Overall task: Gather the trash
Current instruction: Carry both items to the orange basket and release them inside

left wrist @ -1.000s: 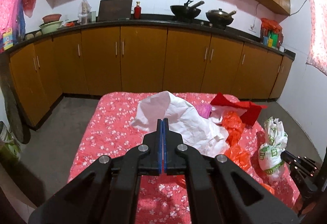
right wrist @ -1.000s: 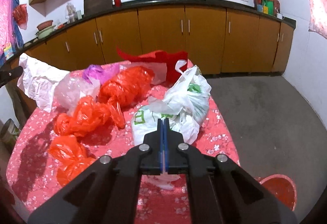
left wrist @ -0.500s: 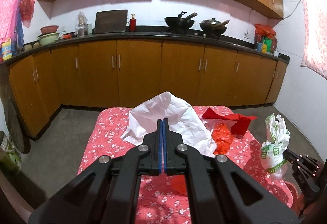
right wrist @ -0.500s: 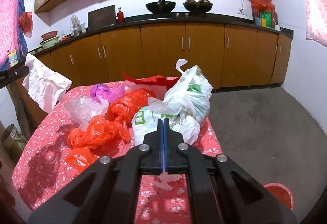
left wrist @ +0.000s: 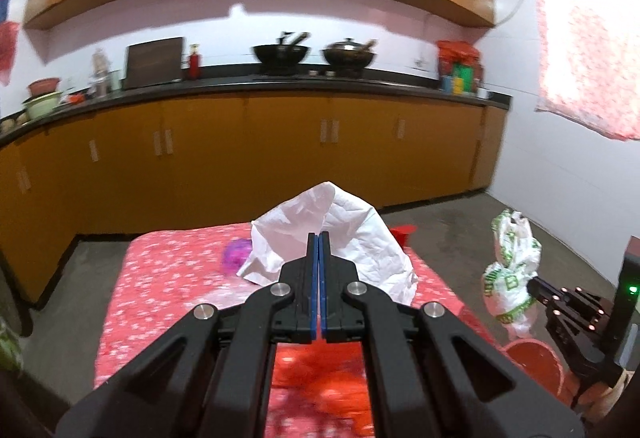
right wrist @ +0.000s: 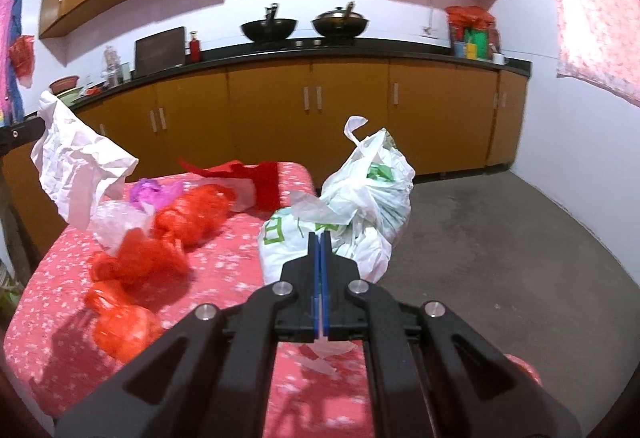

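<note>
Our left gripper (left wrist: 319, 238) is pinched tight on the white crumpled sheet (left wrist: 352, 234), which hangs lifted above the table (left wrist: 168, 278); our right gripper (right wrist: 320, 238) is likewise clamped on a thin edge of the white and green plastic bag (right wrist: 360, 198), dangling at the table's right edge. We judge the step in hand to be carrying both pieces to the red bucket (left wrist: 536, 362) on the floor; to do it well we should hold both grips firm, bring each load squarely over the rim before letting go, and keep the sheet from dragging; the orange bags (right wrist: 160, 246), purple wad (right wrist: 148, 190) and red paper (right wrist: 256, 174) remain on the table.
</note>
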`<control>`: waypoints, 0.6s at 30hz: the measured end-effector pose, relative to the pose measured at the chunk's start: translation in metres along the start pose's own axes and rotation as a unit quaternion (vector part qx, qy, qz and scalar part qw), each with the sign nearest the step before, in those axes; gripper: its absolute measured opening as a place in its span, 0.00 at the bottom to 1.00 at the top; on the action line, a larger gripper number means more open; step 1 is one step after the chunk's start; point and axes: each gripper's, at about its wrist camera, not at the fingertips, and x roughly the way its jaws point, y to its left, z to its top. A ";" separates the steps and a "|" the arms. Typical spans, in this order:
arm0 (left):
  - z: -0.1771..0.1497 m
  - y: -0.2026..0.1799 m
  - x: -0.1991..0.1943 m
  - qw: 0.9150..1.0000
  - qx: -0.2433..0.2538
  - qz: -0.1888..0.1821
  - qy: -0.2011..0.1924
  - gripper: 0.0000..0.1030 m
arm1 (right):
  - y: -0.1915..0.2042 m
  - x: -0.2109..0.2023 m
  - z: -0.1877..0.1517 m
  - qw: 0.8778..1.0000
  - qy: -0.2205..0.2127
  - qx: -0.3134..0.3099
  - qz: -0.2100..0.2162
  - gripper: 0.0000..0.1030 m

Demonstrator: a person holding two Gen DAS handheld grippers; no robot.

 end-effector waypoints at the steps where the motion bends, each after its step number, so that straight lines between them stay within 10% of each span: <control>1: 0.000 -0.010 0.002 1.000 0.006 -0.011 0.001 0.00 | -0.006 -0.001 -0.002 1.000 0.000 0.001 -0.007 0.02; 18: -0.056 -0.184 0.042 0.981 0.059 -0.179 0.050 0.00 | -0.161 -0.036 -0.072 0.983 0.040 0.075 -0.166 0.02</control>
